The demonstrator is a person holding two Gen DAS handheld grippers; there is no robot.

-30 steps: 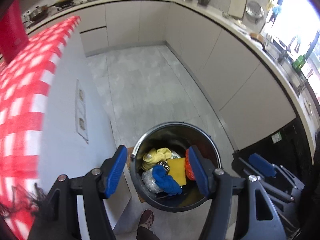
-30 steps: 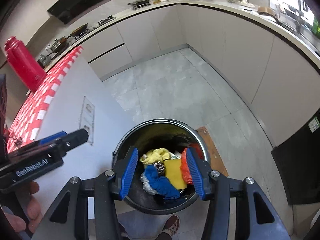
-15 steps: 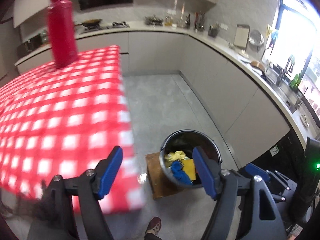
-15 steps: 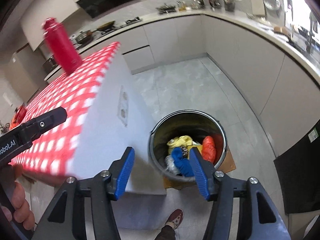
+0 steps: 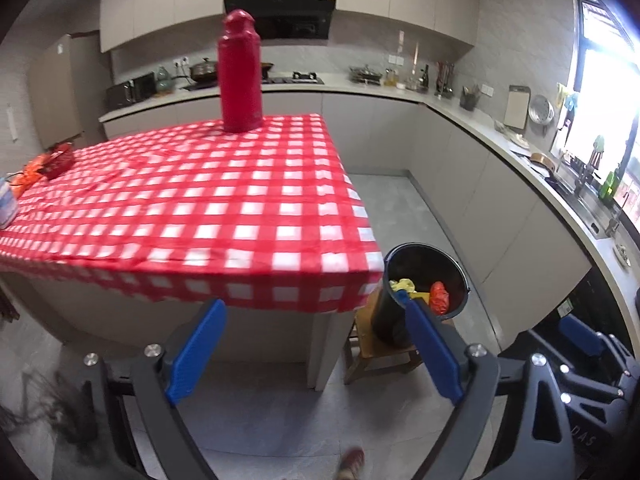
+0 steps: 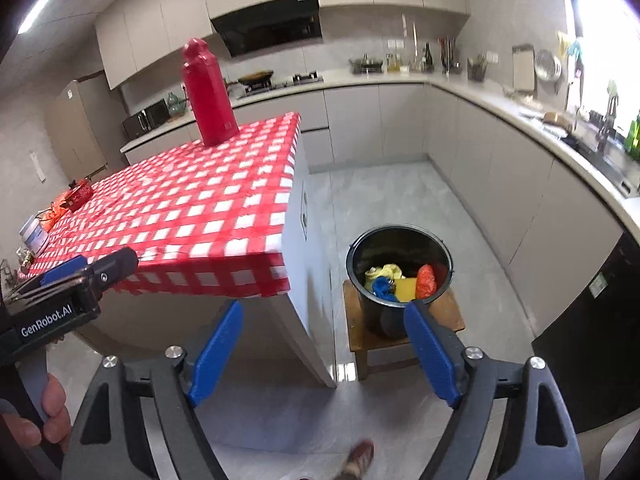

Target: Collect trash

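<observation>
A black bin (image 5: 460,276) (image 6: 362,254) stands on a low wooden stool (image 6: 454,316) beside the table. It holds yellow, blue and orange trash (image 6: 426,282). My left gripper (image 5: 312,344) is open and empty, held back from the table's near edge. My right gripper (image 6: 326,350) is open and empty, near the table corner and the bin. The left gripper also shows in the right wrist view (image 6: 72,280). Small items lie at the table's far left: an orange-red bundle (image 5: 56,158) (image 6: 78,194) and a white jar (image 6: 34,234).
The table has a red-and-white checked cloth (image 5: 208,200) (image 6: 192,208) with a tall red flask (image 5: 240,72) (image 6: 208,92) at its far end. Grey kitchen counters (image 5: 480,128) run along the back and right. A person's shoe (image 6: 360,456) is on the floor below.
Both grippers have pulled up and back from above the bin. The view now takes in the whole table top and the bin from a distance. Both stay open.
</observation>
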